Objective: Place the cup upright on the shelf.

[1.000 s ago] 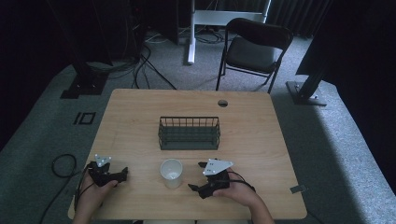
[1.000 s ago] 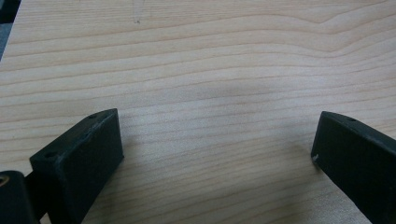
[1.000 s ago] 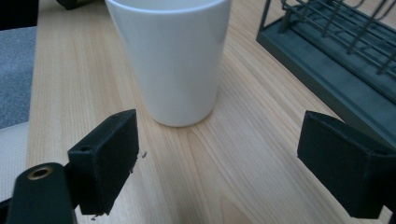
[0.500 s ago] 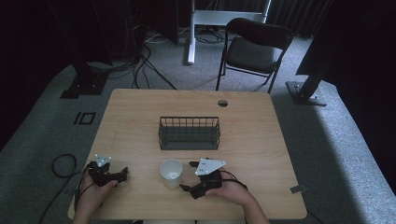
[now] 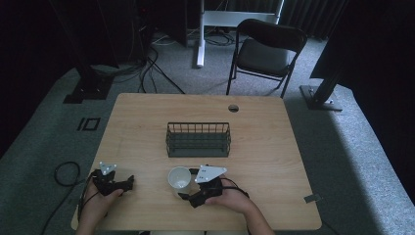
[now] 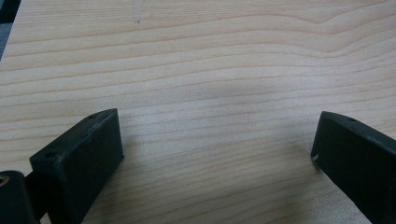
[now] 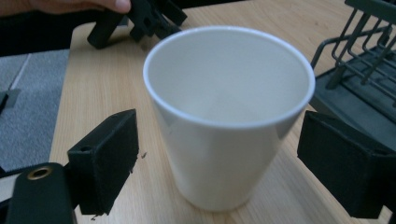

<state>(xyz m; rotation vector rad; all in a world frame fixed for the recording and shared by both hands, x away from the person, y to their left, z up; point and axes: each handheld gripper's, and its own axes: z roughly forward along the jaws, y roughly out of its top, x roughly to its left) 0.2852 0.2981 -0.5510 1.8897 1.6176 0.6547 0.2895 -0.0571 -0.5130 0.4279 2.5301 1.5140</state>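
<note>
Table point(image 5: 274, 147): wooden, bare at left. Wire basket point(image 5: 198, 139): centre, behind cup. Right gripper point(image 5: 185, 191): jaws wide apart, flanking the cup without touching. Left gripper point(image 5: 128, 183): jaws spread, holding nothing. Cup point(image 5: 179, 181): white, upright, near front edge.

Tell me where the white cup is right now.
In the high view the white cup stands on the table's near edge, just in front of the wire basket, between the right gripper's open fingers.

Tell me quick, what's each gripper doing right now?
Left gripper: open, nothing between its jaws, over bare table.
Right gripper: open, jaws either side of the white cup, not gripping.
</note>
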